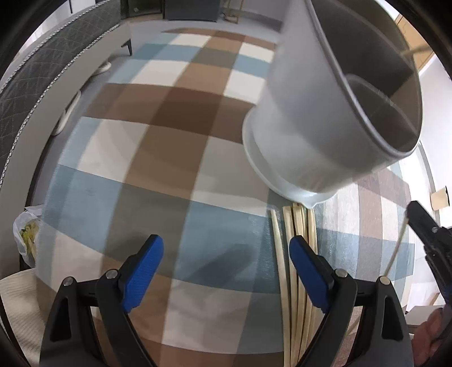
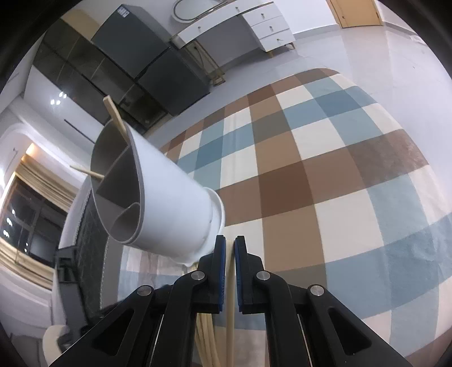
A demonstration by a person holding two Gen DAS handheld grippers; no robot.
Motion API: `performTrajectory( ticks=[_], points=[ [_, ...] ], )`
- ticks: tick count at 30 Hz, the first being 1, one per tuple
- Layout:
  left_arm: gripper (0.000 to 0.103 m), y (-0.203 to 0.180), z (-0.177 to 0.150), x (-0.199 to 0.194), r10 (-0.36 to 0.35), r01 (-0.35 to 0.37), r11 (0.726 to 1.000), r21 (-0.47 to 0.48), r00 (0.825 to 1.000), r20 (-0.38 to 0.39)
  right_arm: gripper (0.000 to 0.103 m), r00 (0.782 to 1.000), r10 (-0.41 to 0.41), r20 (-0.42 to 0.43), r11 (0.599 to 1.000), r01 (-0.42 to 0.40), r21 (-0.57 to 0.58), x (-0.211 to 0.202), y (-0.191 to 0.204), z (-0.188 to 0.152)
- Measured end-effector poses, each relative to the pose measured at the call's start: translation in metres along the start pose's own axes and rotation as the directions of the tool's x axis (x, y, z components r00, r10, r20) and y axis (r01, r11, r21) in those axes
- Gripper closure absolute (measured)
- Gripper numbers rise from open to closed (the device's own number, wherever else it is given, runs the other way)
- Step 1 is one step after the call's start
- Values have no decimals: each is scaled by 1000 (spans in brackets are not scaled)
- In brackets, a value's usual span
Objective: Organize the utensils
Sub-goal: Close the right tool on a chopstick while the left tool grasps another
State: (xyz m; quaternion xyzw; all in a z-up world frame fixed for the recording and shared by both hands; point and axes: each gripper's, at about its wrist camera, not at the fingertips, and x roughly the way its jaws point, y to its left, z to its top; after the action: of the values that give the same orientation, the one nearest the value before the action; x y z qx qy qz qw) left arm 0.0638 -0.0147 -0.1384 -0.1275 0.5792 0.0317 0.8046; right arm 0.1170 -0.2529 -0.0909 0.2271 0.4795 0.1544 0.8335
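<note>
A white utensil holder (image 1: 325, 118) with grey inner compartments stands on the checked tablecloth (image 1: 175, 146), at the upper right of the left wrist view. Several pale wooden chopsticks (image 1: 299, 254) lie in a bundle below it. My left gripper (image 1: 226, 254) is open and empty, just left of the bundle. In the right wrist view the holder (image 2: 169, 203) has two chopsticks (image 2: 115, 118) standing in it. My right gripper (image 2: 230, 254) is shut on one chopstick (image 2: 231, 310), close to the holder's base. The right gripper also shows at the right edge of the left wrist view (image 1: 429, 234).
A grey quilted sofa (image 1: 42, 73) runs along the left. A plastic bag (image 1: 25, 237) and a cream cloth (image 1: 17, 305) lie at the table's left edge. A dark cabinet (image 2: 147, 59) and white drawers (image 2: 268, 25) stand in the background.
</note>
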Motion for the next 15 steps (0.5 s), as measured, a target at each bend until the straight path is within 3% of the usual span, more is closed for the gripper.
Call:
performTrajectory(
  ticks=[5, 9, 11, 14, 15],
  points=[
    [15, -7, -1, 7, 47, -47, 999, 17, 999, -13, 97, 1000, 6, 18, 1000, -6, -3, -7, 0, 1],
    [15, -22, -5, 13, 137, -135, 986, 92, 990, -17, 97, 999, -1, 38, 1000, 1, -23, -12, 3, 3],
    [16, -25, -5, 11, 140, -138, 986, 97, 990, -22, 97, 999, -1, 47, 1000, 2, -21, -14, 3, 3],
    [33, -25, -8, 6, 129, -127, 987, 103, 992, -15, 97, 998, -7, 55, 1000, 9, -25, -17, 3, 3],
    [46, -26, -8, 3, 124, -122, 986, 113, 992, -11, 97, 998, -8, 55, 1000, 9, -23, -17, 3, 3]
  ],
)
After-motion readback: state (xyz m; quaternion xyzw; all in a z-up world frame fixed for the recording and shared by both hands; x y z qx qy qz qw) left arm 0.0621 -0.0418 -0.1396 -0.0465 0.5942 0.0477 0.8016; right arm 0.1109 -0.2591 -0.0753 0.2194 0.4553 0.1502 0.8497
